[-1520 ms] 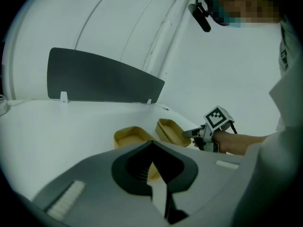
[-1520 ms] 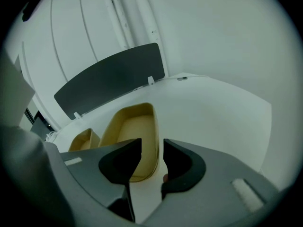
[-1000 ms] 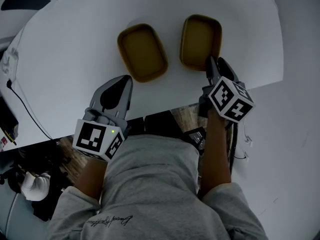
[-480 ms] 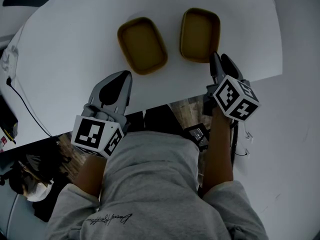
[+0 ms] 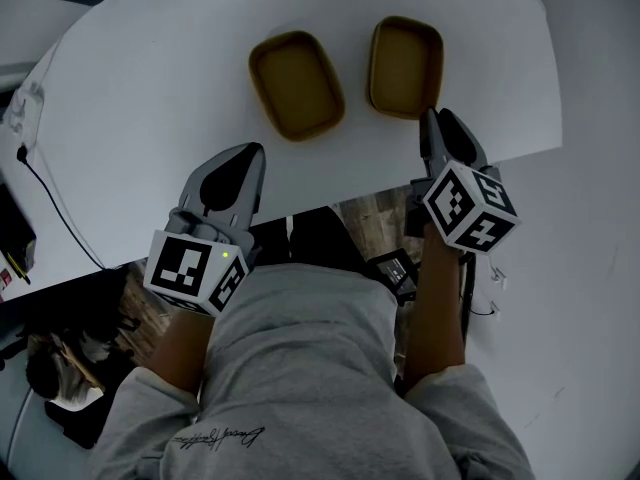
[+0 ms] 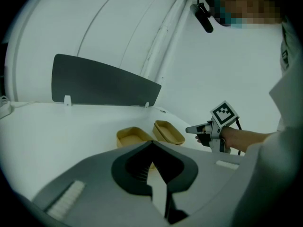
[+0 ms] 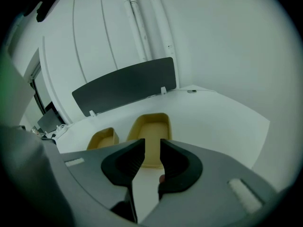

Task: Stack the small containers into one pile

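Two shallow yellow containers stand side by side on the white table [image 5: 150, 98], the left container [image 5: 297, 85] [image 6: 132, 137] [image 7: 102, 140] apart from the right container [image 5: 405, 67] [image 6: 168, 131] [image 7: 151, 126]. My right gripper [image 5: 430, 118] [image 7: 151, 143] [image 6: 196, 129] hovers just short of the right container's near rim. Its jaws have just been closing, but a gap still shows and nothing is between them. My left gripper [image 5: 252, 153] [image 6: 151, 143] hangs over the table's near edge, short of the left container, shut and empty.
A dark panel [image 6: 99, 84] [image 7: 123, 86] stands along the table's far edge. A black cable [image 5: 50, 213] trails over the left side. The table's near edge runs just under both grippers, with the person's grey sweatshirt [image 5: 300, 368] below it.
My right gripper has lifted and drawn back slightly from the right container's near rim, and its jaws have narrowed. The left gripper has barely shifted.
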{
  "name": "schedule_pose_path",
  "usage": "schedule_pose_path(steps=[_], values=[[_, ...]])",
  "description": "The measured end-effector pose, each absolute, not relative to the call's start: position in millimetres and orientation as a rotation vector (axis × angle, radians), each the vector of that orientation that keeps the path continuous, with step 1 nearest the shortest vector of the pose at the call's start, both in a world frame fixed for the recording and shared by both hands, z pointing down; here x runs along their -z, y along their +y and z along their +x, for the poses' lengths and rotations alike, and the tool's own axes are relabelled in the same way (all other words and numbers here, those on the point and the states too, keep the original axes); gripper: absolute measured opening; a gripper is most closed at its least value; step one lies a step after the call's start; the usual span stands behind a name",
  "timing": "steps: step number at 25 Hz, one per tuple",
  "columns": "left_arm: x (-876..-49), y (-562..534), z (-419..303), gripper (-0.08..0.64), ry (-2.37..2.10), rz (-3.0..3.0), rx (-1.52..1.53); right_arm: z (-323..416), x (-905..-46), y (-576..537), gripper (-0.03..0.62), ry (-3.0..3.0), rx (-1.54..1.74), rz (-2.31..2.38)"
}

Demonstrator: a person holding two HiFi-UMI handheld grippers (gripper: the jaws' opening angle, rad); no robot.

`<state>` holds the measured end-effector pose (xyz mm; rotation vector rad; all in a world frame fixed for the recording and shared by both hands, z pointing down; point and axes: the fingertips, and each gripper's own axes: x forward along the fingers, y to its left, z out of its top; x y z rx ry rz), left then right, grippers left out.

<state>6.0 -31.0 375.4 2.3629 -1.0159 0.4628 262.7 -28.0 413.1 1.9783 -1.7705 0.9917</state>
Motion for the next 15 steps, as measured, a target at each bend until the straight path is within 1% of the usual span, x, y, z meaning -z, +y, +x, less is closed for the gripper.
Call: schedule_pose_path(steps=[2,6,8,15], values=[[-373,-30,1,0.002,-1.018,2.365,-0.457,256,-407,-29,0.104,-1.783,-0.97,1.98],[-369,-27,-10,0.002,-1.025,2.37,-0.454,242,-398,-30,0.046,-1.813,-0.937,1.975],[-368,-27,-13,0.002,-1.027,2.38,-0.452,233,-395,-30,0.032,-1.83,-0.929,1.959],[-361,-32,-27,0.002,-1.038,2.386,-0.433,195,-393,-39,0.014,-1.9,-0.899,1.862]])
